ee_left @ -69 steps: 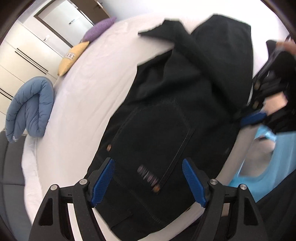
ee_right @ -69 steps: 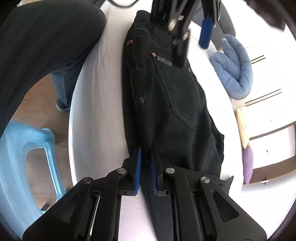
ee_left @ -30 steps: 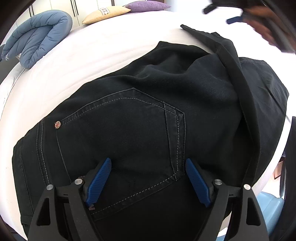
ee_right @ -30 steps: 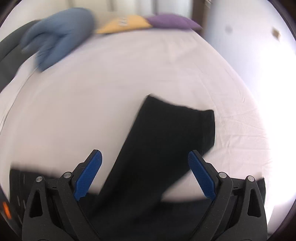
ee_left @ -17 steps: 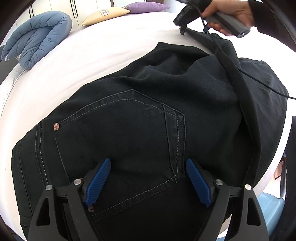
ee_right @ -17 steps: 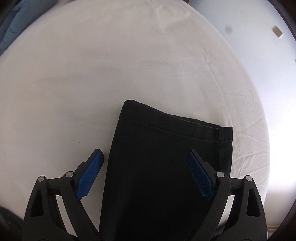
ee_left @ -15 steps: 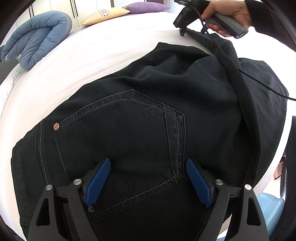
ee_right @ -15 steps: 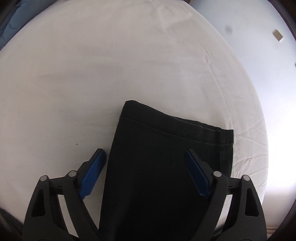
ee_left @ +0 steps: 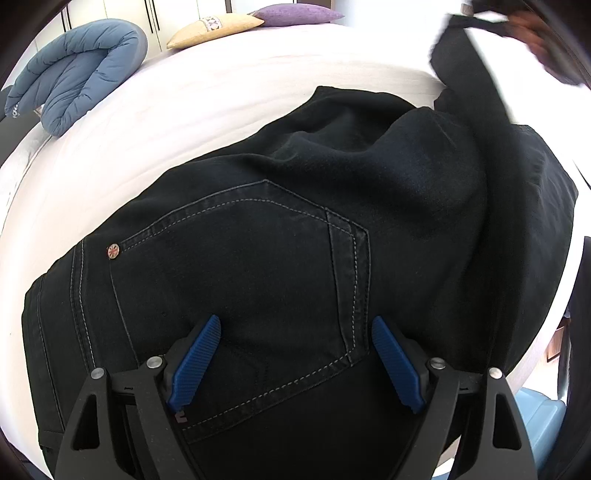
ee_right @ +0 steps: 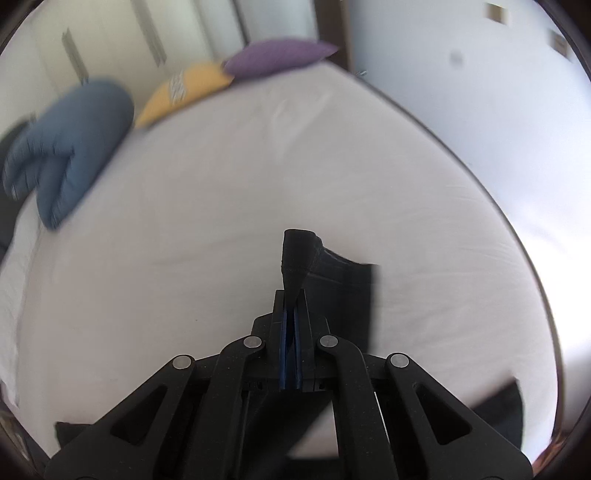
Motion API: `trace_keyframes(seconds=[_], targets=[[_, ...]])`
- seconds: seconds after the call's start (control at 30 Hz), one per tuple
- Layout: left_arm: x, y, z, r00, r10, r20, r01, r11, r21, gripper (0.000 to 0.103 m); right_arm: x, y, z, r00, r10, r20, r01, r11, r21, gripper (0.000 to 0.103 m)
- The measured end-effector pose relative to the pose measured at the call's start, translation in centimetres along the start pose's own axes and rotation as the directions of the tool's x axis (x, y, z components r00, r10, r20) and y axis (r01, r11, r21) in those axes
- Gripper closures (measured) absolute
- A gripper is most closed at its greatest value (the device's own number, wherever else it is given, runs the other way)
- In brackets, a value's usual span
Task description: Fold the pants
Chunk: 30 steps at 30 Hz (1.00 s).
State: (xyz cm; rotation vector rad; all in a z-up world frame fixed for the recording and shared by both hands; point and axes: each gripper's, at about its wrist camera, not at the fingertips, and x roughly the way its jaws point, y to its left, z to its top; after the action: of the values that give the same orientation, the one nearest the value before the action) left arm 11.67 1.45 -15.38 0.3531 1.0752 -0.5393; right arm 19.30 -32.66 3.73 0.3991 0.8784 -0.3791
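Observation:
Black jeans (ee_left: 295,240) lie on a white bed (ee_left: 184,110), seat side up, with a back pocket in the middle of the left wrist view. My left gripper (ee_left: 293,350) is open, its blue pads resting over the pocket's lower part. My right gripper (ee_right: 291,306) is shut on the hem end of a pant leg (ee_right: 299,254) and holds it lifted above the sheet. In the left wrist view that leg (ee_left: 476,85) rises at the upper right toward the blurred right hand.
A blue rolled duvet (ee_left: 74,74), a yellow pillow (ee_left: 214,26) and a purple pillow (ee_left: 295,14) lie at the head of the bed. White wardrobes stand behind. A light blue stool (ee_left: 543,417) stands off the bed's right edge.
My right gripper has closed on the pant leg's hem and lifted it off the sheet. The left gripper has stayed open over the back pocket.

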Motion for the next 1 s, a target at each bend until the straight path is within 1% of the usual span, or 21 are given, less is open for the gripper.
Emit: trace_keyframes(seconds=[0.07,0.1,0.13,0.17,0.2,0.27,0.3,0.4,0.47,0.57,0.67,0.7,0.73,0.8,0.87,0.97,1.0], targets=[[0.0,0.1,0.3,1.000,-0.006,-0.007,0.005,1.000,-0.009,0.017,-4.7,-5.5,-1.5,0.996,0.025,0.080,-0.033,0.994,0.101,0.102],[0.1,0.2,0.5,1.000,-0.006,-0.011,0.006,1.000,-0.009,0.016,-7.2,-8.9,-3.3,0.993,0.018,0.114,-0.038,0.985,0.171,0.102],[0.1,0.2,0.7,1.000,-0.005,-0.014,0.004,1.000,-0.010,0.015,-8.3,-11.1,-4.5,0.992,0.013,0.128,-0.041,0.976,0.214,0.102],[0.1,0.2,0.9,1.000,-0.004,-0.019,0.004,1.000,-0.011,0.014,-10.0,-12.5,-6.9,0.991,0.007,0.136,-0.043,0.965,0.257,0.102],[0.2,0.3,1.1,1.000,-0.004,-0.025,0.004,1.000,-0.012,0.014,-10.8,-15.0,-9.6,0.990,-0.006,0.141,-0.039,0.949,0.314,0.102],[0.3,0.4,1.6,0.999,-0.008,-0.039,0.007,1.000,-0.018,0.013,-11.1,-18.0,-13.2,0.991,-0.025,0.129,-0.029,0.919,0.394,0.102],[0.4,0.5,1.9,0.999,-0.010,-0.046,0.009,1.000,-0.021,0.013,-10.9,-19.8,-15.6,0.992,-0.026,0.121,-0.032,0.892,0.450,0.102],[0.5,0.5,2.8,0.997,-0.004,-0.071,0.002,1.000,-0.023,0.010,-9.0,-23.3,-19.6,0.995,-0.017,0.102,-0.043,0.830,0.556,0.102],[0.7,0.4,3.3,0.996,0.008,-0.086,-0.010,1.000,-0.019,0.007,-7.6,-24.7,-21.0,0.995,0.006,0.101,-0.065,0.802,0.593,0.102],[1.0,0.5,3.9,0.995,0.014,-0.099,-0.018,0.999,-0.033,0.005,-6.7,-25.7,-22.5,0.991,0.050,0.123,-0.118,0.755,0.645,0.102],[1.2,0.3,4.4,0.994,0.025,-0.107,-0.029,0.999,-0.037,0.004,-7.4,-25.1,-22.9,0.981,0.092,0.169,-0.181,0.739,0.649,0.102],[1.4,0.6,4.7,0.994,0.027,-0.109,-0.031,0.999,-0.038,0.003,-7.9,-25.2,-23.0,0.975,0.112,0.190,-0.211,0.723,0.657,0.102],[1.5,0.7,4.8,0.993,0.025,-0.112,-0.030,0.999,-0.037,0.003,-8.2,-25.5,-23.8,0.971,0.126,0.202,-0.230,0.712,0.664,0.102],[1.6,0.8,4.9,0.992,0.025,-0.120,-0.029,0.999,-0.029,0.003,-8.5,-25.4,-23.6,0.965,0.144,0.221,-0.259,0.681,0.685,0.102],[1.7,0.8,4.6,0.992,0.025,-0.125,-0.027,1.000,-0.012,0.003,-8.6,-25.7,-23.5,0.965,0.154,0.211,-0.259,0.666,0.699,0.102],[1.9,0.6,4.4,0.992,0.011,-0.129,-0.010,1.000,0.009,0.003,-7.5,-26.9,-24.5,0.978,0.120,0.173,-0.208,0.675,0.708,0.102],[1.8,0.7,4.4,0.991,0.008,-0.132,-0.006,1.000,0.017,0.003,-7.0,-27.7,-25.2,0.980,0.121,0.159,-0.199,0.661,0.723,0.102]])
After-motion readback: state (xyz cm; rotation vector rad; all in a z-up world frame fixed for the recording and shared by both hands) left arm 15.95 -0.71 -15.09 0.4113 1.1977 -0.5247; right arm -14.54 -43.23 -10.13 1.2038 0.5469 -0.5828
